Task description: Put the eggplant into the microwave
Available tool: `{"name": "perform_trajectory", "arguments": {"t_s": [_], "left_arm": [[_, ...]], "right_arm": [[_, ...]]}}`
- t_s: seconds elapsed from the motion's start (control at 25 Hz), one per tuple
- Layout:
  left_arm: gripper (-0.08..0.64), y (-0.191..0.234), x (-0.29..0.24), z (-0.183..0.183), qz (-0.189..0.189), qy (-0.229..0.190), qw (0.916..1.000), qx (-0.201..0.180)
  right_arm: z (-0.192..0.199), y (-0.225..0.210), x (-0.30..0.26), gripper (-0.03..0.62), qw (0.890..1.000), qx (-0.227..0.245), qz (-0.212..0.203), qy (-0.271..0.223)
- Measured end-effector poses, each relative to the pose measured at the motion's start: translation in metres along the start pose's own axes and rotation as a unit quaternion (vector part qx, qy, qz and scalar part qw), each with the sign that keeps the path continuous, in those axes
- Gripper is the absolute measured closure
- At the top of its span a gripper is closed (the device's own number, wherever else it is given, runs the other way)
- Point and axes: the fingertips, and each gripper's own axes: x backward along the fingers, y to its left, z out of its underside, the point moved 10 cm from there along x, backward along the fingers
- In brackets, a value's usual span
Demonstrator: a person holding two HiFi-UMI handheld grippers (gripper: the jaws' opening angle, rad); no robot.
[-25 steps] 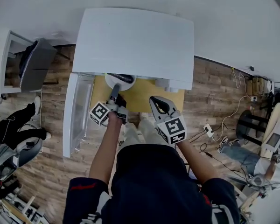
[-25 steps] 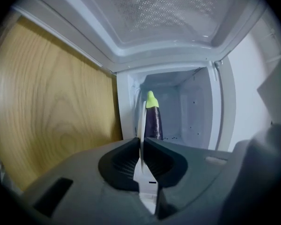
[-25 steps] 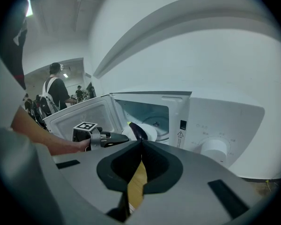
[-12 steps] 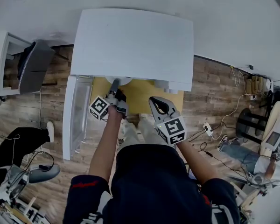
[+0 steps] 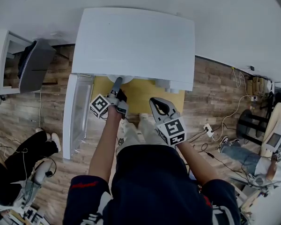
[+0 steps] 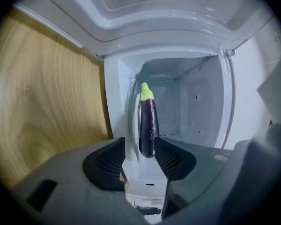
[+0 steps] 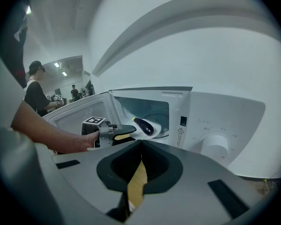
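- Head view: the white microwave (image 5: 136,46) sits on a yellow wooden table (image 5: 147,97), with its door (image 5: 77,114) swung open on your left.
- Your left gripper (image 5: 117,82) reaches into the opening. Your right gripper (image 5: 155,103) hangs over the table's front part, well apart from the left one.
- Each gripper carries a marker cube (image 5: 99,108) with black-and-white squares. There are no words on them.
- Left gripper view: the jaws have just been opening and now stand apart, released.
- The eggplant (image 6: 148,123) lies between them, dark purple, with its green cap at the far end. A gap shows beside the left pad.
- The eggplant rests on the white plate (image 6: 130,121) inside the microwave cavity. This view is rolled, so the table grain fills the left side.
- Right gripper view: your right jaws are clenched tip to tip with nothing between them. A strip of yellow table shows behind them.
- Beyond them, the left gripper is at the eggplant on its plate, inside the open microwave.
- The control panel has a round dial (image 7: 215,146) and a warning label (image 7: 180,135) with a triangle. The print there and around the dial is too small to read.
- People (image 7: 35,90) stand in the background at left.
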Motion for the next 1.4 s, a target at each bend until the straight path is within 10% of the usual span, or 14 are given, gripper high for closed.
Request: {"name": "perform_trajectory", "arguments": {"t_s": [0.16, 0.44, 0.8, 1.08, 1.4], "left_arm": [[0.368, -0.008, 0.011, 0.0, -0.005, 0.029, 0.9973, -0.067], [0.404, -0.017, 0.029, 0.004, -0.061, 0.103, 0.9686, -0.218], [0.536, -0.023, 0.041, 0.002, -0.164, 0.147, 0.9172, -0.332], [0.543, -0.035, 0.037, 0.008, -0.207, 0.172, 0.8622, -0.429], [0.543, -0.039, 0.021, 0.009, -0.209, 0.173, 0.8535, -0.445]], "right_arm": [[0.0, 0.003, 0.0, 0.58, 1.0, 0.001, -0.003, -0.001], [0.003, 0.011, 0.001, 0.58, 1.0, 0.003, -0.012, -0.002], [0.005, 0.02, 0.004, 0.58, 1.0, 0.009, -0.015, 0.001], [0.011, 0.024, 0.006, 0.58, 1.0, 0.011, -0.011, 0.002], [0.016, 0.026, 0.01, 0.58, 1.0, 0.005, -0.006, 0.002]]}}
